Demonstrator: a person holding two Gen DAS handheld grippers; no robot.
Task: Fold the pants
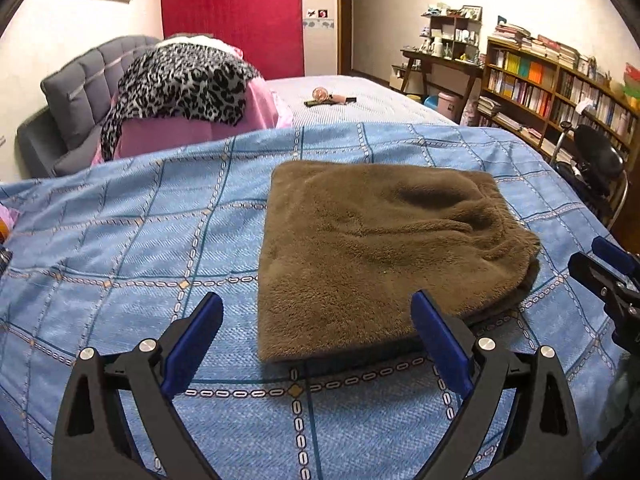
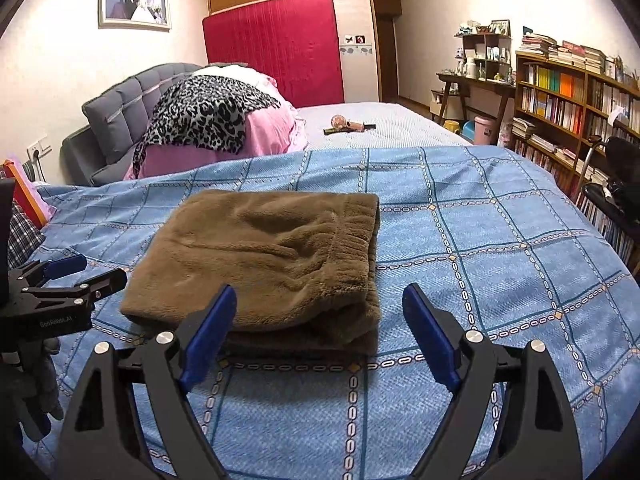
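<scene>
Brown fleece pants [image 1: 380, 252] lie folded into a thick square bundle on the blue plaid bedspread [image 1: 120, 248]; they also show in the right wrist view [image 2: 264, 256], elastic waistband at the right edge. My left gripper [image 1: 316, 320] is open and empty, just in front of the bundle's near edge. My right gripper [image 2: 320, 312] is open and empty, in front of the bundle's near right corner. The right gripper shows at the right edge of the left wrist view [image 1: 608, 272]; the left gripper shows at the left edge of the right wrist view [image 2: 68, 276].
A pink quilt with a leopard-print cloth [image 2: 208, 116] lies against the grey headboard [image 2: 120, 100]. Small items [image 2: 348, 124] lie on the far bed. A bookshelf [image 2: 568, 100] and a chair [image 1: 596, 164] stand on the right.
</scene>
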